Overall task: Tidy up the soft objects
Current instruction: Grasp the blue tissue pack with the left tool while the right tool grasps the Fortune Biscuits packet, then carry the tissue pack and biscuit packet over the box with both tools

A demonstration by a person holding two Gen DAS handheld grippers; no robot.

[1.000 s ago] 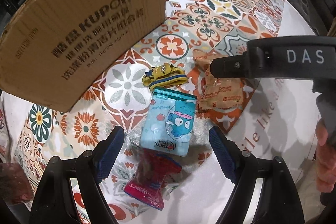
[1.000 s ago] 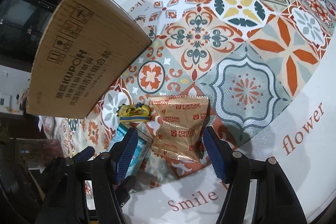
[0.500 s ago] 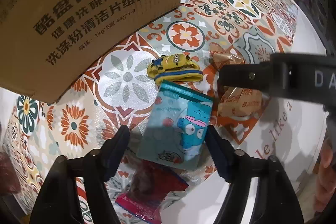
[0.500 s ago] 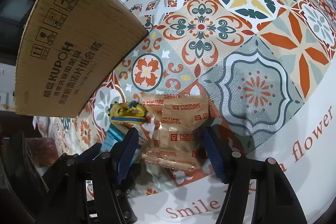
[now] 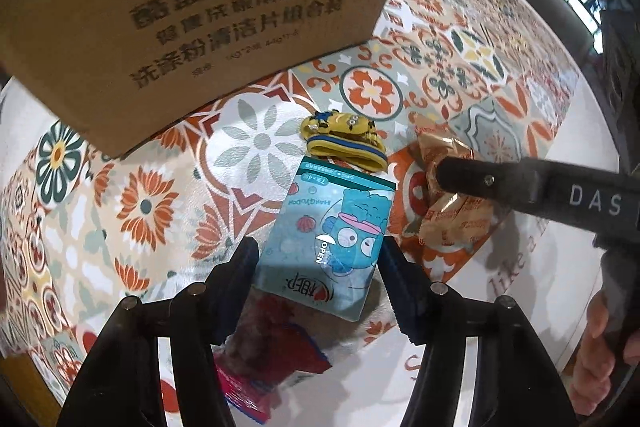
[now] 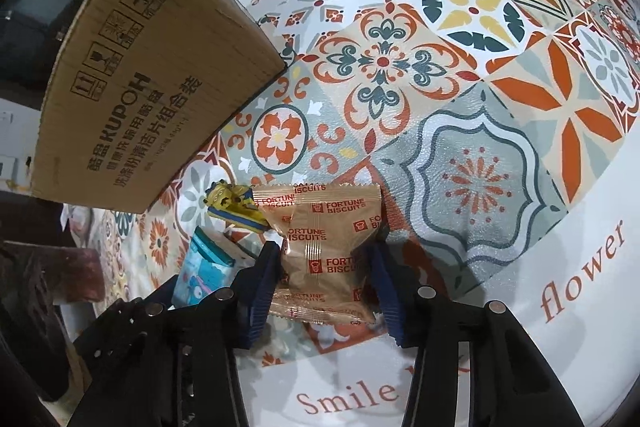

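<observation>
Nothing looks sorted yet; all four soft things lie on the counter (image 6: 500, 155) in front of the box (image 5: 192, 19), whose inside no view shows, so whether anything is already packed cannot be told.

In the left view the left tool (image 5: 318, 279) straddles the blue pack (image 5: 328, 239) at lower centre; its jaws are closing, the pack is between them, the pads just at its edges; a firm pinch is not clear; the pack rests partly over the red packet (image 5: 264, 367) at the bottom of the frame.

In the right view the right tool (image 6: 326, 279) straddles the biscuit bag (image 6: 324, 247) at lower centre; its jaws are closing too, and both pads appear to touch the bag's sides; the wrapper is not yet visibly crushed.

The yellow toy (image 5: 344, 141) lies untouched just above the blue pack, mid-frame in the left view, and left of the biscuit bag in the right view.

By my reading this is an early stage: two grasps are forming at once; left to do are lifting both, carrying them to the box at upper left, then the toy and the red packet; thin wrappers may slip or buckle under the pads.
</observation>
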